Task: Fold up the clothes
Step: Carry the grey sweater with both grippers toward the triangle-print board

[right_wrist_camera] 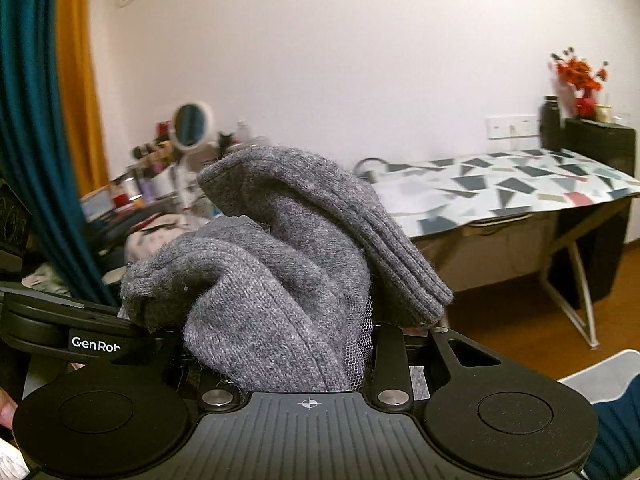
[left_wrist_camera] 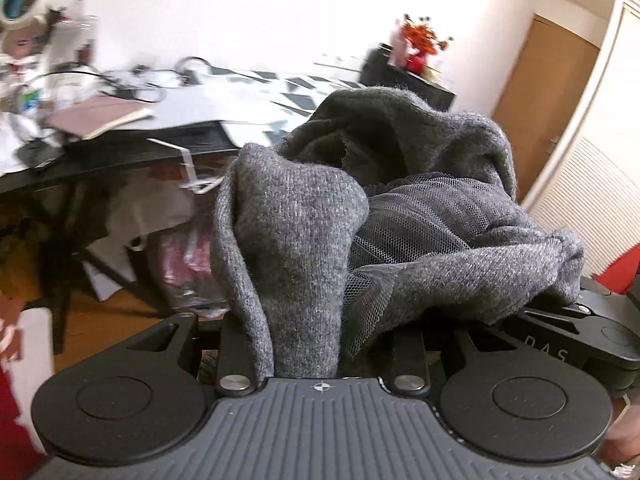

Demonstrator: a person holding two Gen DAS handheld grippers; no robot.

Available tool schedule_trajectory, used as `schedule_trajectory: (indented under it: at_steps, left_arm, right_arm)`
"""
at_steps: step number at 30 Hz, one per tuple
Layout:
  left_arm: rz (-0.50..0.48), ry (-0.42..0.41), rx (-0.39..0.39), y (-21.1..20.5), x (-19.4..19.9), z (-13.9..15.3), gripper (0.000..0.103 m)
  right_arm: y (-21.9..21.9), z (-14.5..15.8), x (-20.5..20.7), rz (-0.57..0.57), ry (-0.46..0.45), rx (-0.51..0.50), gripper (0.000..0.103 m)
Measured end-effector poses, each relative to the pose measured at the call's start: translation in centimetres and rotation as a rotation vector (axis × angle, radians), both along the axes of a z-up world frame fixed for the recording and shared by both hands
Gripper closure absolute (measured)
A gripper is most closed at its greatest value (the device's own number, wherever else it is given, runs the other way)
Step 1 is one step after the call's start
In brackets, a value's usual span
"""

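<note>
Your left tool (left_wrist_camera: 306,344) is clamped on the grey knit garment (left_wrist_camera: 304,240), which bunches up directly ahead of it. Your right tool (right_wrist_camera: 280,356) grips the same garment (right_wrist_camera: 256,280), close alongside.

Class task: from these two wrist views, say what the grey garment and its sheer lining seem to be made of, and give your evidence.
Grey garment: apparently a soft knit, perhaps wool or a blend; matte, with fuzzy stray fibres and ribbed rows at one edge. Sheer lining: looks like fine tulle-type mesh, probably synthetic; a see-through net of tiny holes shows.
</note>
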State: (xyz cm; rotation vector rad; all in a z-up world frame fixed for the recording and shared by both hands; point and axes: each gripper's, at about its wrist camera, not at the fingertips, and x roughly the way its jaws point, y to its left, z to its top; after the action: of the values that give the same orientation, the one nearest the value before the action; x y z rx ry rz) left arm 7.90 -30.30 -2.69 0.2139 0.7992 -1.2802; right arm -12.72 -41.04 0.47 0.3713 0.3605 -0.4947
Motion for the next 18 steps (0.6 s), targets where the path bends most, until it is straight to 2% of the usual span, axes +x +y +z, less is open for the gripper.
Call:
schedule_trajectory:
  at_steps: [4,8,13,18]
  left_arm:
    - [-0.042,0.013,0.003,-4.0,1.8,-0.9,0.069]
    - [-0.073,0.028,0.003,-8.4,5.1,-1.5,0.069]
    - [-0.121,0.016,0.018,-13.9,9.2,-1.0,0.069]
    - [-0.172,-0.020,0.011,-18.7,11.9,-0.6,0.069]
  right_arm:
    - [-3.9,-0.7,2.1,-0.034,0.016,0.011,0.074]
    - [-8.2,-1.0,6.2,-0.061,0.032,0.009,0.074]
    - [-13.8,-1.0,11.0,-0.098,0.026,0.025,0.074]
    - [-18.8,-1.3,14.2,-0.148,-0.002,0.021,0.074]
